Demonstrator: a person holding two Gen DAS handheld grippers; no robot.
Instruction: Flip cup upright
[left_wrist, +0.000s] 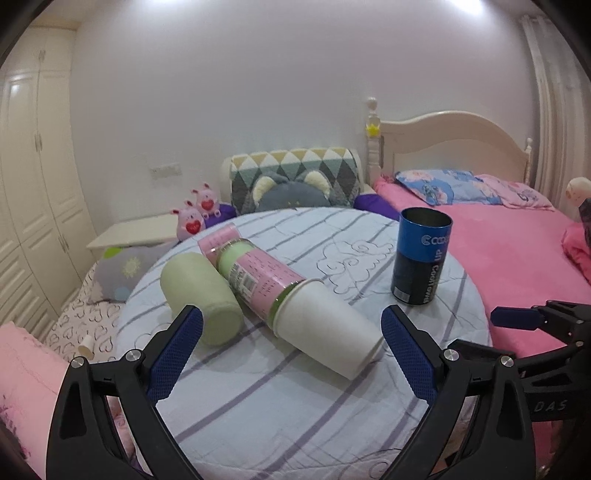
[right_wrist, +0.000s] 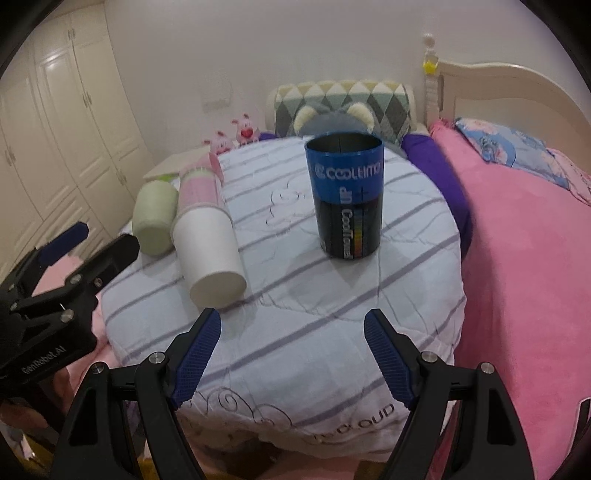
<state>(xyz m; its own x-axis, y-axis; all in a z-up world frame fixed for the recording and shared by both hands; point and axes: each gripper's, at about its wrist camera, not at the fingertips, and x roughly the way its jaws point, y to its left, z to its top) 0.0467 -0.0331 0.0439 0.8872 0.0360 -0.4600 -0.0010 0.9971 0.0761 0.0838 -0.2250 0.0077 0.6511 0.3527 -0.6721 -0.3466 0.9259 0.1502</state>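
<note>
A white cup (left_wrist: 328, 332) lies on its side on the striped quilt (left_wrist: 295, 406), its closed base toward the cameras and its mouth fitted over the end of a pink tube (left_wrist: 258, 277) that also lies flat. A green cup (left_wrist: 201, 295) lies on its side just beside the tube, touching it. A blue can (left_wrist: 421, 254) stands upright, open end up, well apart from these to the right. The left gripper (left_wrist: 291, 350) hovers low before the white cup, fingers spread wide, holding nothing; the cup's base sits between the blue pads (left_wrist: 177, 354). The right gripper (right_wrist: 291, 358) hangs over the quilt's near edge, fingers also spread and empty, with the can (right_wrist: 345, 199) ahead of it and the white cup (right_wrist: 210, 254) off to its left.
</note>
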